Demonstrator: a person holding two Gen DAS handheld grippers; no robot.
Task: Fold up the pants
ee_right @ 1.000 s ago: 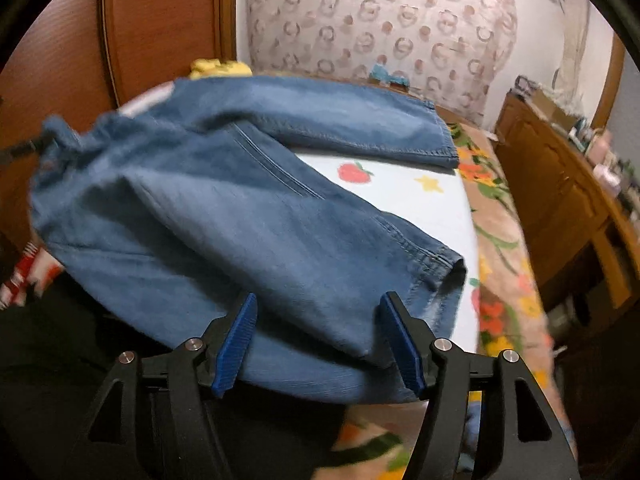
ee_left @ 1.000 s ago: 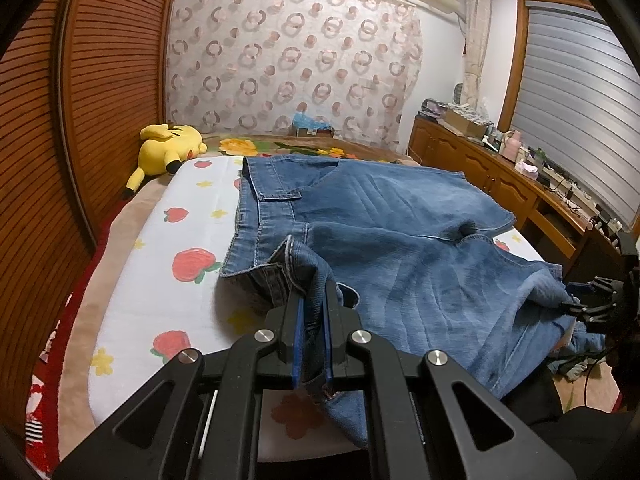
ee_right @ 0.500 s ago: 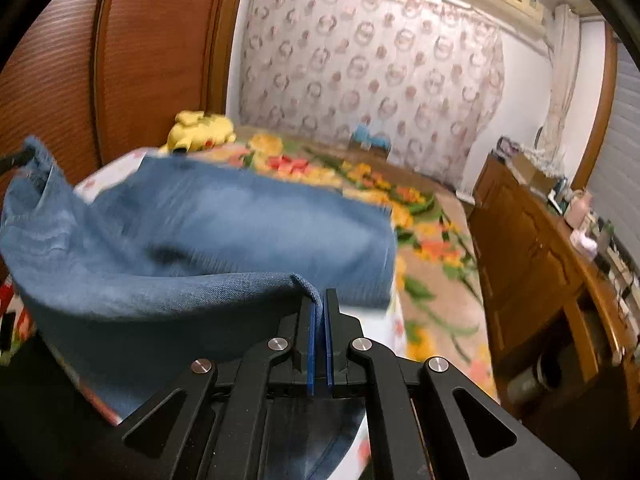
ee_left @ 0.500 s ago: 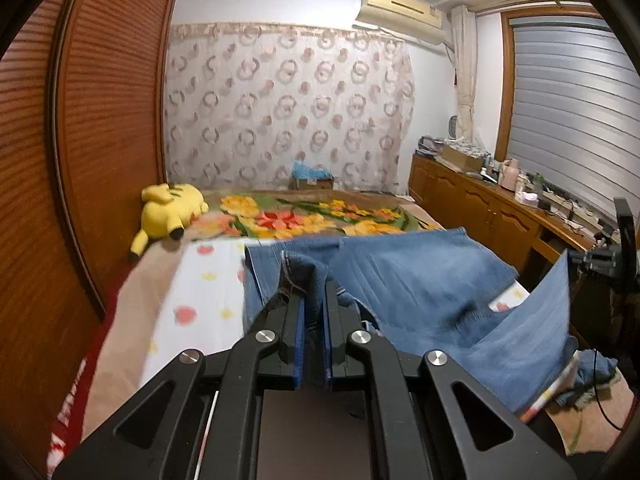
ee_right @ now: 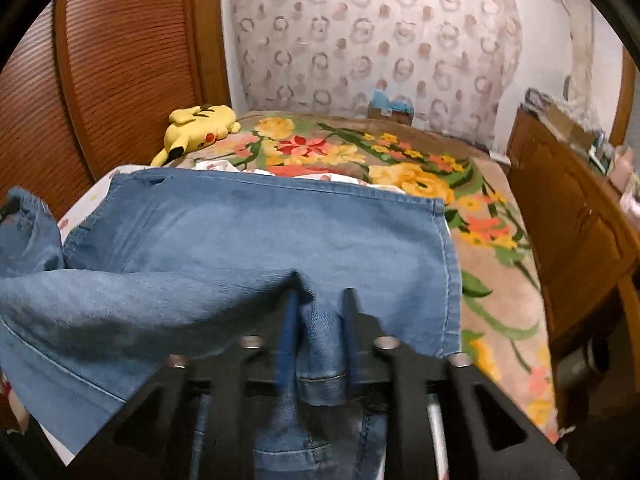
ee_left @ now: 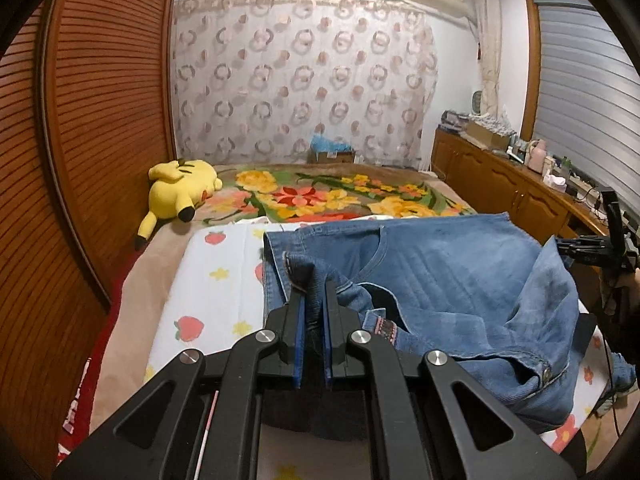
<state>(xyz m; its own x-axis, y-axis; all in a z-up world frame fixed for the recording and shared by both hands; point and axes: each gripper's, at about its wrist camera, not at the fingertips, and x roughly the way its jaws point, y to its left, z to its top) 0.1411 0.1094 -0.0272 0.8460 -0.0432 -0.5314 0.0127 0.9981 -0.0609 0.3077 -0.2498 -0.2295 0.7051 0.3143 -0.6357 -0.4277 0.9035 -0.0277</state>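
Note:
Blue denim pants [ee_left: 448, 276] lie across the near end of the bed, partly lifted. My left gripper [ee_left: 314, 292] is shut on the waistband corner, holding it above the strawberry sheet. My right gripper [ee_right: 318, 300] is closed on a fold of a pant leg [ee_right: 256, 240], with denim bunched between its fingers and a hem hanging below. The right gripper also shows at the right edge of the left wrist view [ee_left: 592, 248], holding the cloth up. The far leg lies flat with its hem to the right.
A yellow plush toy [ee_left: 180, 190] lies at the far left of the bed by the wooden slatted wall [ee_left: 80, 160]. A floral blanket [ee_left: 340, 196] covers the far half. A wooden cabinet [ee_left: 500, 184] with clutter runs along the right.
Both grippers have moved forward and lower over the bed, carrying the denim. The right gripper's fingers have parted slightly around the bunched cloth. The far leg has settled flat.

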